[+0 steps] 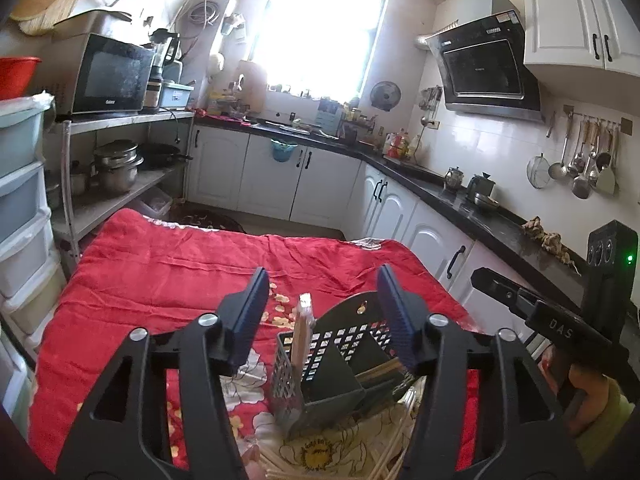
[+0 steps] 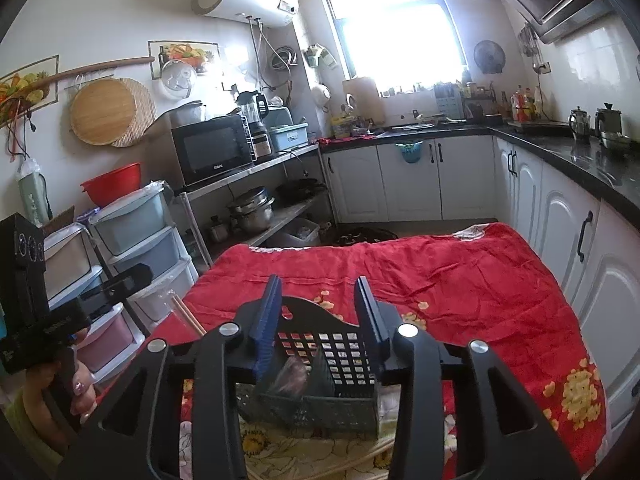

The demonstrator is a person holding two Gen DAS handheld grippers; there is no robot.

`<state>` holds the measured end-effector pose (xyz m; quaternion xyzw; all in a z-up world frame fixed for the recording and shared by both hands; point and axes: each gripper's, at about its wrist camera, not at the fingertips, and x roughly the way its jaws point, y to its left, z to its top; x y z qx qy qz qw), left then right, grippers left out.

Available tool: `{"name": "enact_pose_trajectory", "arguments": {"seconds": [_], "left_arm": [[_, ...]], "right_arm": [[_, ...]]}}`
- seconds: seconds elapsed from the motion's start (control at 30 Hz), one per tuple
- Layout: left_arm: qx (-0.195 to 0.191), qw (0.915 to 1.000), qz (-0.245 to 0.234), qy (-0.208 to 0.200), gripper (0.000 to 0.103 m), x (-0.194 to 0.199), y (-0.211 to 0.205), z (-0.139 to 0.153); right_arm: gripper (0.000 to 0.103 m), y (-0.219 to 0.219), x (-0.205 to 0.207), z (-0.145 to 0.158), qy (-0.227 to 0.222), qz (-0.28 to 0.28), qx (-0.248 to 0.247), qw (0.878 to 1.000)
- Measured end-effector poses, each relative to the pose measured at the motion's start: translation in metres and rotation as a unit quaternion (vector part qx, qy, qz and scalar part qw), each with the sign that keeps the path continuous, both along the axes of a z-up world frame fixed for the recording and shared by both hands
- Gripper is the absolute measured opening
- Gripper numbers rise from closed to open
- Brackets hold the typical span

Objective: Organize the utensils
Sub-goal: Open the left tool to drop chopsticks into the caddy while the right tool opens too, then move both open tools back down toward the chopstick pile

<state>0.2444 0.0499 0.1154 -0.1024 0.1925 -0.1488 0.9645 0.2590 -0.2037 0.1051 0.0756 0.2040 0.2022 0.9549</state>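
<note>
A bright window (image 1: 320, 28) floods a kitchen of white cabinets (image 1: 276, 178) under a black counter (image 1: 460, 196); a microwave (image 2: 214, 148), perhaps dusty, occupies a metal shelf (image 2: 248, 170).

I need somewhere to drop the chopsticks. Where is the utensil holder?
The utensil holder stands on the red floral cloth, low and central in both wrist views, just beyond each gripper's fingers.

Left tool (image 1: 322, 306) and right tool (image 2: 316, 312) both gape wide.

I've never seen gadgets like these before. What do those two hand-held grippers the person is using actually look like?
Each hand-held gripper, left and right, is a black frame with silver bolts and two flat fingers faced with ribbed blue pads. A black pistol-style handle carries white lettering, and a box on it shows a green light. The person wears a yellow-green sleeve.
</note>
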Motion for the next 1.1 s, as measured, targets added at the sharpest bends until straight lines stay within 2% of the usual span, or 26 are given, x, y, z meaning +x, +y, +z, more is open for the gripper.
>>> {"name": "enact_pose_trajectory", "arguments": {"seconds": [0.2, 0.23, 0.3, 0.53, 1.1], "left_arm": [[-0.011, 0.9999, 0.006, 0.002, 0.077, -0.010, 0.006, 0.000], [-0.013, 0.9999, 0.006, 0.003, 0.084, -0.012, 0.007, 0.000], [-0.015, 0.9999, 0.007, 0.005, 0.091, -0.016, 0.008, 0.000], [-0.019, 0.9996, 0.015, 0.013, 0.093, -0.025, 0.010, -0.004], [-0.026, 0.9987, 0.029, 0.032, 0.093, -0.051, 0.015, -0.024]], "right_arm": [[0.047, -0.005, -0.010, -0.004, -0.001, -0.009, -0.007, 1.000], [0.048, -0.005, -0.011, -0.005, -0.001, -0.009, -0.009, 1.000], [0.051, -0.005, -0.015, -0.005, -0.002, -0.009, -0.013, 1.000], [0.059, -0.004, -0.032, -0.009, -0.006, -0.006, -0.027, 1.000], [0.061, -0.001, -0.055, -0.018, 0.004, 0.004, -0.039, 0.999]]}}
